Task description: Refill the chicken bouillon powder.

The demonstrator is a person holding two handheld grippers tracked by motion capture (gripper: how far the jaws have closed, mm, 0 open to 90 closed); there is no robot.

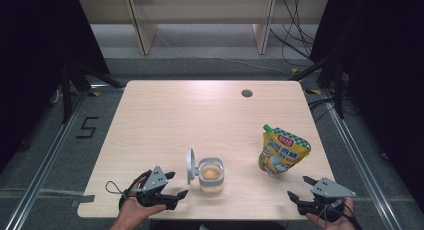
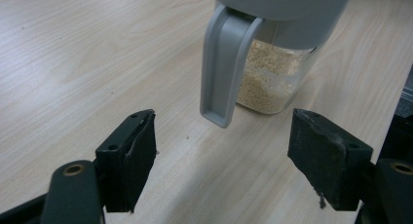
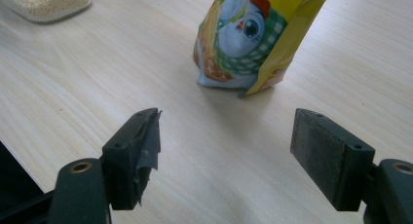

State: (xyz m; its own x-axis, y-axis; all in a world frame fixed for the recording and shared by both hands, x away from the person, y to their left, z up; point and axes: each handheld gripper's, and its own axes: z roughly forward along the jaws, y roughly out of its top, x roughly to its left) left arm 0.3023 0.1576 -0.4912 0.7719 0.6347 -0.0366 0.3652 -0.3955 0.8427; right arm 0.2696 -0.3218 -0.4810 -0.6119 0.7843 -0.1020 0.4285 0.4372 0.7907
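Scene: wooden counter (image 1: 165, 120); a clear jar (image 1: 211, 176) of pale granules near the near edge, centre-left; a yellow spout pouch (image 1: 282, 151) upright to its right, well apart.
Jar: grey flip lid (image 1: 190, 165) stands open on the jar's left side, mouth exposed; its grey latch tab (image 2: 224, 73) hangs down the front.
Left gripper (image 1: 174, 186): jaws apart, nothing between them; just left of the jar, aimed at the tab.
Right gripper (image 1: 299, 188): jaws apart, empty; near the counter's near right edge, facing the pouch.
Risk 1: open jar is light; a sideways nudge from a jaw could tip it and spill granules.
Risk 2: soft pouch may buckle or topple if pinched low or off-centre.
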